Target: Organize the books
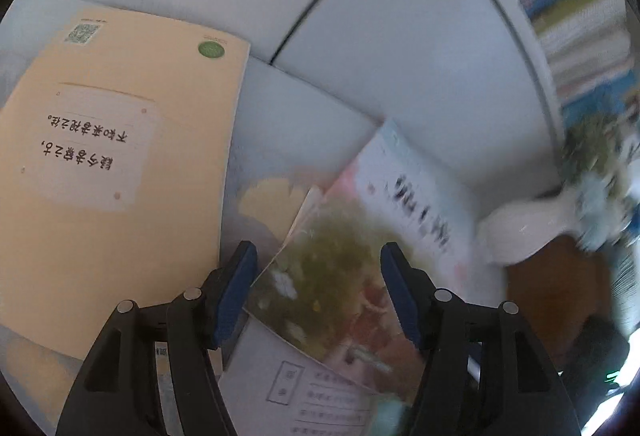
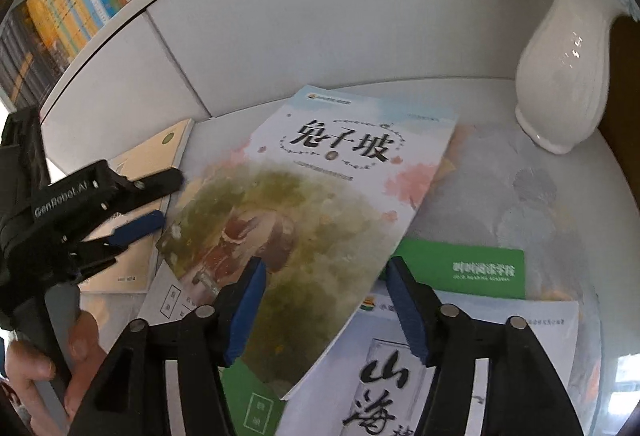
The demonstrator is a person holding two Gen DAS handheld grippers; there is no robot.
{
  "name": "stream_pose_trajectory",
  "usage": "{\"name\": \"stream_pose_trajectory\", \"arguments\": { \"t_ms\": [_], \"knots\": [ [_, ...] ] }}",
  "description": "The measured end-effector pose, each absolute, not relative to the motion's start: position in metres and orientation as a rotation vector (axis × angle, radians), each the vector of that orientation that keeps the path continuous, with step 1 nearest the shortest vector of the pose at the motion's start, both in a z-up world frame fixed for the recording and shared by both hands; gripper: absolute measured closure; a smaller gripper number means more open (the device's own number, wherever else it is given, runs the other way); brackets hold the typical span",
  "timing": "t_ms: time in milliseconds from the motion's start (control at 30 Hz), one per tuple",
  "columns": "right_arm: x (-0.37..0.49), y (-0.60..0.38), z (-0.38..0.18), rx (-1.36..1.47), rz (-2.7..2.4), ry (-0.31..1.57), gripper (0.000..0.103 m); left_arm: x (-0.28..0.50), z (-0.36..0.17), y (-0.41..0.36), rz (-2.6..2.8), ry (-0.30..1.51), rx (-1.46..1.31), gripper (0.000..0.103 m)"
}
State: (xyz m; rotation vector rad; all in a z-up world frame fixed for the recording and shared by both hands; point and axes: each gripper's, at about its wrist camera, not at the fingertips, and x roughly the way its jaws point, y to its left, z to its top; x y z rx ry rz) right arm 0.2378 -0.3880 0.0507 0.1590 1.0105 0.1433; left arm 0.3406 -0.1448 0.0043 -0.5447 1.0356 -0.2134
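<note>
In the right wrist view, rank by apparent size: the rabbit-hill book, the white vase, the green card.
1. Rabbit-hill book, clearly largest.
2. White vase.
3. Green card, though it is partly covered, so vase versus card is unsure.

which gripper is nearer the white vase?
Right. The right gripper hangs over the tilted top book, with the white vase ahead to its right. The left gripper sits farther off, at that book's left edge.

Vase (image 2: pixel 560 75): white glazed ceramic, glossy w/ highlights, ribbed. Left of vase, book (image 2: pixel 304 220): paper cover, smooth, slight sheen. Farther left, notebook (image 1: pixel 120 163): matt cream paper. Gripper pads (image 2: pixel 248 312): blue, matt (rubbery-looking); arms black matt plastic, metal pins.
</note>
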Motion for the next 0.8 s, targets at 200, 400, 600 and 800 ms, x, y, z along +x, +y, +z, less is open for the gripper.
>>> {"name": "stream_pose_trajectory", "arguments": {
  "t_ms": [200,400,600,800],
  "knots": [
    [0.231,-0.393,0.053,0.174,0.173,1.013,0.038,0.323,0.019,-0.158,-0.248,1.044,-0.467,0.042],
    [0.214,-0.402,0.067,0.213,0.272,1.032,0.038,0.271,0.042,-0.159,-0.253,1.055,-0.35,0.038],
    [0.151,-0.397,0.061,0.271,0.477,1.161,0.038,0.19,0.038,-0.138,-0.197,1.125,-0.334,0.038],
    [0.059,-0.376,0.062,0.188,0.639,1.233,0.025,0.078,0.028,-0.121,-0.187,1.256,-0.333,0.039]
  ]
}}
